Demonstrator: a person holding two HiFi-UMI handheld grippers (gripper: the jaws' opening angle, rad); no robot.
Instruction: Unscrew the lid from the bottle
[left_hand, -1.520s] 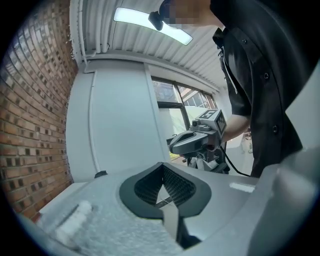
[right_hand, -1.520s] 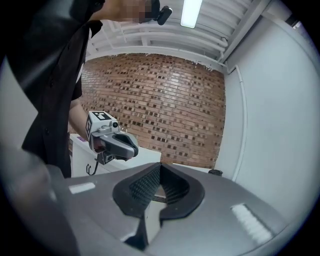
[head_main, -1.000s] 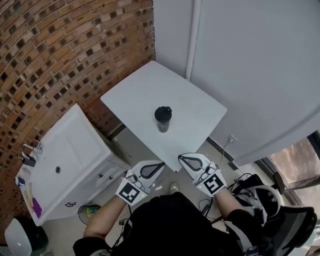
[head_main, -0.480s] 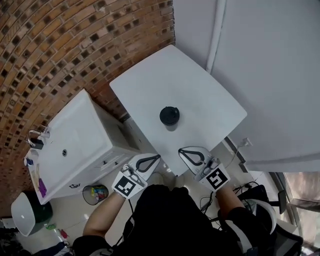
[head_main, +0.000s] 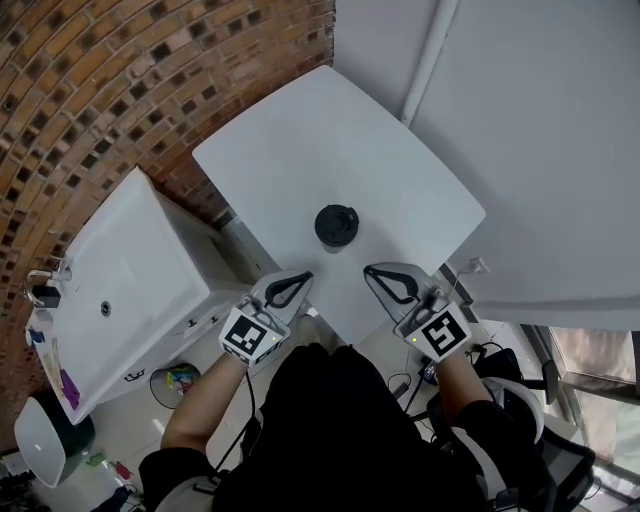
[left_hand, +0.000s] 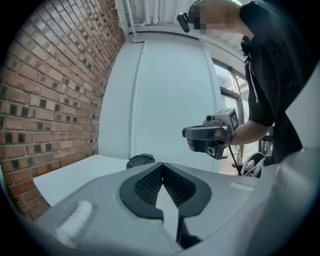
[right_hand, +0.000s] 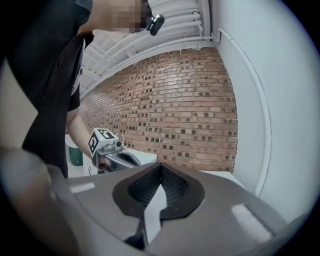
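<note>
A dark bottle with a black screw lid (head_main: 337, 225) stands upright on the white square table (head_main: 300, 150), near its front corner. My left gripper (head_main: 302, 277) hovers at the table's front-left edge, shut and empty, a little short of the bottle. My right gripper (head_main: 369, 270) is over the front-right edge, also shut and empty. In the left gripper view the lid (left_hand: 140, 160) shows just beyond the closed jaws of the left gripper (left_hand: 162, 165), with the right gripper (left_hand: 207, 138) to the right. The right gripper view shows its own closed jaws (right_hand: 161, 167) and the left gripper (right_hand: 111, 154); the bottle is hidden there.
A white sink cabinet (head_main: 110, 290) stands left of the table against the brick wall (head_main: 90, 90). White wall panels and a pipe (head_main: 425, 55) lie behind. A waste bin (head_main: 40, 440) and a small basket (head_main: 175, 380) are on the floor, a chair (head_main: 525, 400) at lower right.
Both grippers have come forward from below the table corner to its front edges, closer to the bottle. The head camera now looks more steeply down on the lid. Jaws stayed shut.
</note>
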